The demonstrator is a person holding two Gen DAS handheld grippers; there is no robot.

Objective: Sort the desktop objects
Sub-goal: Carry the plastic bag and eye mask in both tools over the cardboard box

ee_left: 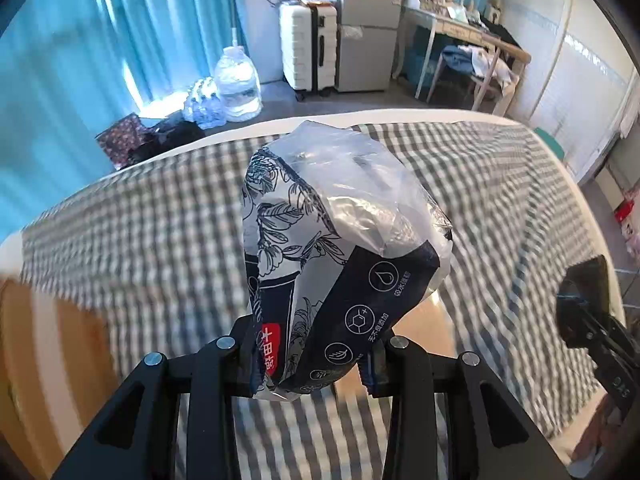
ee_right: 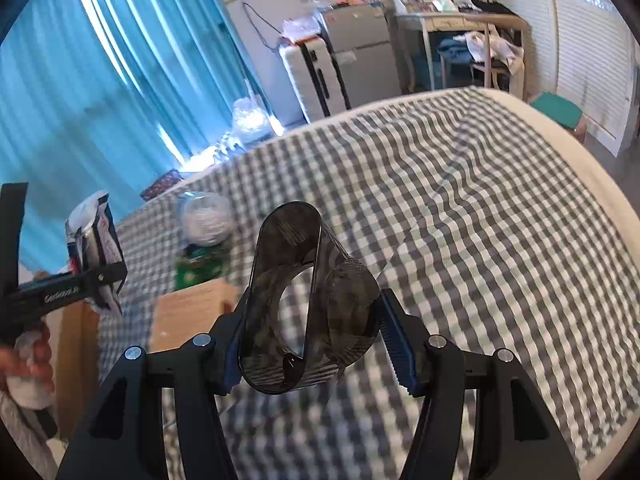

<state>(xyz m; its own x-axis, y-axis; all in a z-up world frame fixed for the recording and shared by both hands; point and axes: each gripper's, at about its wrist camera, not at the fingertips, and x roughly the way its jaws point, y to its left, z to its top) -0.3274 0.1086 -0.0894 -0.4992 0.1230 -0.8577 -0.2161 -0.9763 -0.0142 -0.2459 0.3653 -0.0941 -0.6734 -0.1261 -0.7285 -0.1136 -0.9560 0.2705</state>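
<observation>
My left gripper [ee_left: 310, 364] is shut on a soft tissue pack [ee_left: 336, 248] with a white and navy floral wrapper and a red label, held up above the checked bed cover [ee_left: 500, 200]. The same pack [ee_right: 94, 236] and the left gripper [ee_right: 100, 280] show at the left of the right wrist view. My right gripper [ee_right: 316, 344] is shut on a dark smoky translucent plastic holder [ee_right: 308, 304] with an oval opening, held above the cover [ee_right: 480, 220]. The right gripper [ee_left: 588, 308] shows at the right edge of the left wrist view.
A brown cardboard box [ee_right: 188, 312] lies on the bed, with a green packet [ee_right: 202, 266] and a clear round container [ee_right: 206, 218] behind it. Beyond the bed stand a water jug [ee_left: 238, 84], a white suitcase [ee_left: 308, 52], a small fridge [ee_left: 368, 36] and a desk [ee_left: 460, 32].
</observation>
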